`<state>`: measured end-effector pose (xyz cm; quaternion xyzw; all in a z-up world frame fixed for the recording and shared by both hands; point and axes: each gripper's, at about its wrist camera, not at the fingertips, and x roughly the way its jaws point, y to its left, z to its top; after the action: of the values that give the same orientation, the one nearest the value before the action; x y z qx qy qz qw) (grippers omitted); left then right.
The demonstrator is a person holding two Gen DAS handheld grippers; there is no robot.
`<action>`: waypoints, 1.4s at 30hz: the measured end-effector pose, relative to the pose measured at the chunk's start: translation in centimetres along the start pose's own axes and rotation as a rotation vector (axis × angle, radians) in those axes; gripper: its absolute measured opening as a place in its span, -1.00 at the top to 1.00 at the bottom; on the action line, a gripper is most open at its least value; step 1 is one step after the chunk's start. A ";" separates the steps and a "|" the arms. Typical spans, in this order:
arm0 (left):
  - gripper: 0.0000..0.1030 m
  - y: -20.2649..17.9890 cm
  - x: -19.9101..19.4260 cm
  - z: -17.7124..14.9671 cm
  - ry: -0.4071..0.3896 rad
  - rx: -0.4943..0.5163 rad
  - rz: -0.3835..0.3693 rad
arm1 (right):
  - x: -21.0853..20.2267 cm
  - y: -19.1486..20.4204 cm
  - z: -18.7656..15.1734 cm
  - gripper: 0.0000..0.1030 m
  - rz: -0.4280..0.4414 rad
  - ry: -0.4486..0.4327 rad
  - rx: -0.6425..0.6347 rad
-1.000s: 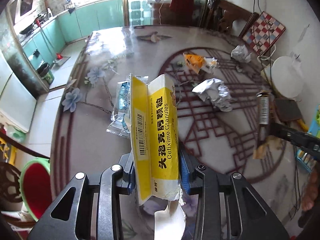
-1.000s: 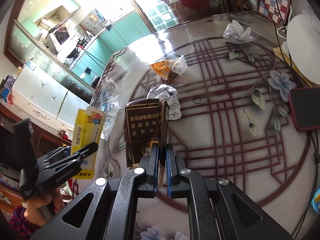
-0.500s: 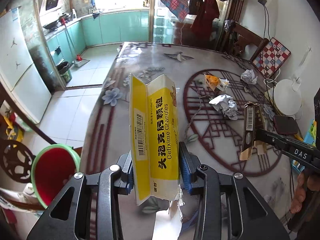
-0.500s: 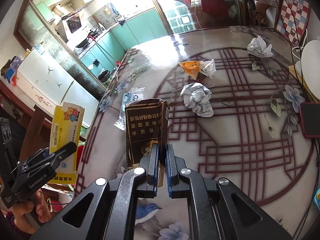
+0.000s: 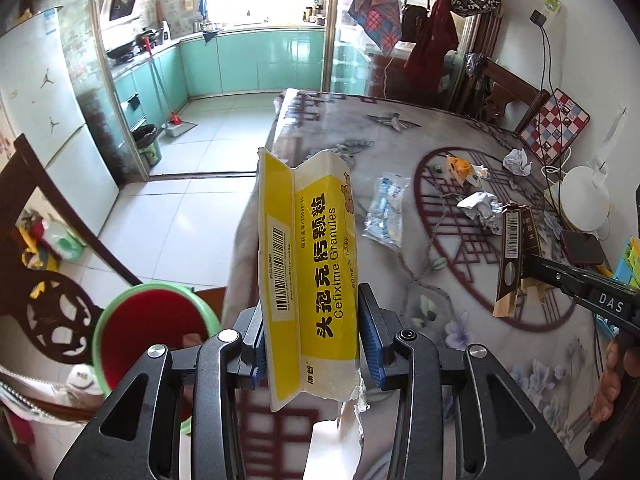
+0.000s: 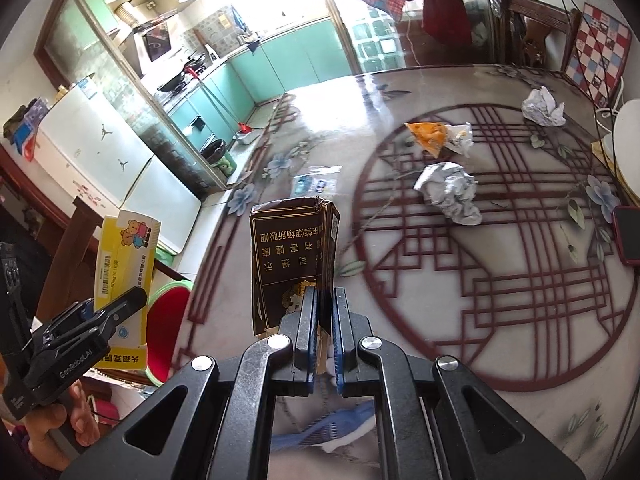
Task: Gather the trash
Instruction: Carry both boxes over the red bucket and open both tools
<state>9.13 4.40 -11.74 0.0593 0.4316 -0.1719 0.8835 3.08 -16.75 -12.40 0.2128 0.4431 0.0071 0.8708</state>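
My left gripper [image 5: 312, 344] is shut on a flattened yellow medicine box [image 5: 308, 256], held upright off the table's left edge; it also shows in the right wrist view [image 6: 124, 264]. My right gripper [image 6: 325, 320] is shut on a dark brown cigarette pack [image 6: 292, 264], held above the table; the pack shows in the left wrist view [image 5: 516, 256]. On the table [image 6: 500, 344] lie a clear plastic wrapper [image 5: 386, 210], a crumpled white paper [image 6: 450, 192], an orange wrapper [image 6: 434, 138] and a paper ball [image 6: 542, 106].
A red bin with a green rim [image 5: 148, 344] stands on the floor left of the table, below the left gripper. A dark wooden chair [image 5: 52, 312] stands beside it. A phone [image 6: 628, 236] and a white round object [image 5: 582, 200] lie at the table's right side.
Both grippers have pulled back and left from the table with their boxes. The red bin has come closer to the left gripper, and more floor shows.
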 end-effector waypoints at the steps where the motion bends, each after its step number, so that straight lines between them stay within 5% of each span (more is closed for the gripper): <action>1: 0.28 0.7 -0.1 -0.2 0.000 -0.008 0.001 | 0.0 0.8 -0.2 0.90 0.000 0.000 -0.011; 23: 0.27 14.2 -0.1 -4.6 0.062 -0.117 0.105 | 2.9 15.4 -3.8 0.90 0.042 0.047 -0.157; 42: 0.25 21.2 2.3 -6.6 0.156 -0.216 0.156 | 9.7 25.6 -5.1 0.90 0.143 0.157 -0.349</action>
<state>13.04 25.31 -18.59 0.0105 0.5089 -0.0503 0.8593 9.51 10.38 -12.83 0.0884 0.4856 0.1621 0.8544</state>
